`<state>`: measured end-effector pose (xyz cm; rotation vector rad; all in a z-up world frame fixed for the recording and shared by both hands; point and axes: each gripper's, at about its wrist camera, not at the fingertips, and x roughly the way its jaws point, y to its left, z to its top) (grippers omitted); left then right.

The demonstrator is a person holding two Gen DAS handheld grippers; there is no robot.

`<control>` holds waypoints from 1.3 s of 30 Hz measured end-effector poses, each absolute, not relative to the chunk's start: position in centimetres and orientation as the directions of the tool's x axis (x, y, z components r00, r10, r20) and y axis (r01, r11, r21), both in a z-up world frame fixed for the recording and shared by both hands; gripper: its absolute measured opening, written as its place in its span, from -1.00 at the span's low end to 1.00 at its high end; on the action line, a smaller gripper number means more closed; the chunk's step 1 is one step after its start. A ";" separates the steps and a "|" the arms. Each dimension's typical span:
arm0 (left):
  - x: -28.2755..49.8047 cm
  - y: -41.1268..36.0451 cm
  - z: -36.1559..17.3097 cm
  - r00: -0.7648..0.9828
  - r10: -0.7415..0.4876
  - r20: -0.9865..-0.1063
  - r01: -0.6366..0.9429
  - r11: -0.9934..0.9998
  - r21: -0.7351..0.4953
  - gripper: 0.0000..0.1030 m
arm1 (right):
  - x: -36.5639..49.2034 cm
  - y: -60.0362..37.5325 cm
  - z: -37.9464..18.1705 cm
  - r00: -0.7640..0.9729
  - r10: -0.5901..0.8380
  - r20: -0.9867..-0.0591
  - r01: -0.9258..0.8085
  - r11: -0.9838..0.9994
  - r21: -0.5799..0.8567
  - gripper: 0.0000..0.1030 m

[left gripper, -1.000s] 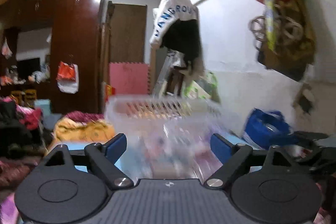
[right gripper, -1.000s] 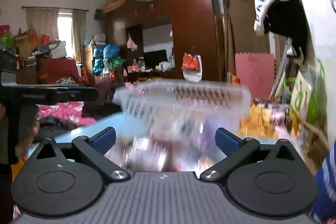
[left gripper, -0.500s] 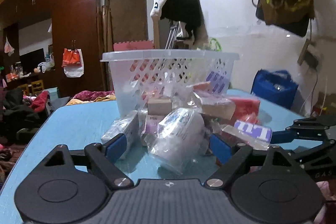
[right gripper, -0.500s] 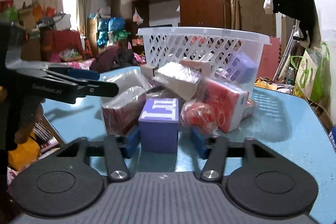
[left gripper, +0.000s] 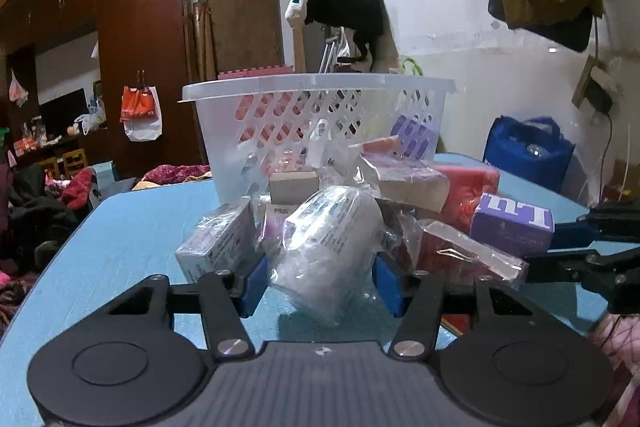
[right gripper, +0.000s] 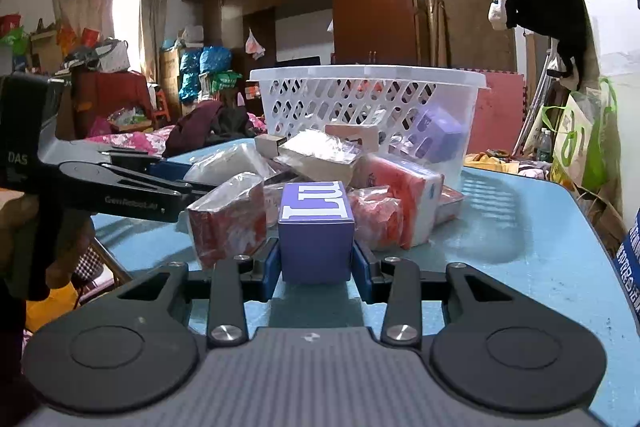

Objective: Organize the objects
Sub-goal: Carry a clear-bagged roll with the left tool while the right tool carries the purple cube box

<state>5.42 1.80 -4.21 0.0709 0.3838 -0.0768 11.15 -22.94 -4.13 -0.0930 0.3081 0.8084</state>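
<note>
A pile of wrapped packets and boxes lies on the blue table (left gripper: 120,243) in front of a white slotted basket (left gripper: 316,115). My left gripper (left gripper: 320,281) has its jaws closed against a clear-wrapped white packet (left gripper: 332,243). My right gripper (right gripper: 316,267) is shut on a purple box (right gripper: 316,227) with white lettering; the same box shows in the left wrist view (left gripper: 512,227). The basket (right gripper: 360,99) holds another purple box (right gripper: 436,131). The left gripper shows at the left of the right wrist view (right gripper: 160,187).
Red-wrapped packets (right gripper: 228,223) and a red and white tissue pack (right gripper: 404,195) lie around the purple box. A grey box (left gripper: 216,247) lies left of the white packet. A blue bag (left gripper: 528,151) stands beyond the table's right edge.
Both grippers came down to the pile and closed: the left on the clear-wrapped white packet, the right on the purple box. The basket stayed in place.
</note>
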 end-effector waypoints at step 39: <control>20.8 3.9 7.5 0.922 -0.017 -0.388 -0.016 0.997 -0.081 0.12 | 24.8 -13.7 7.7 0.715 0.620 -0.323 -0.667 0.743 -0.051 -0.20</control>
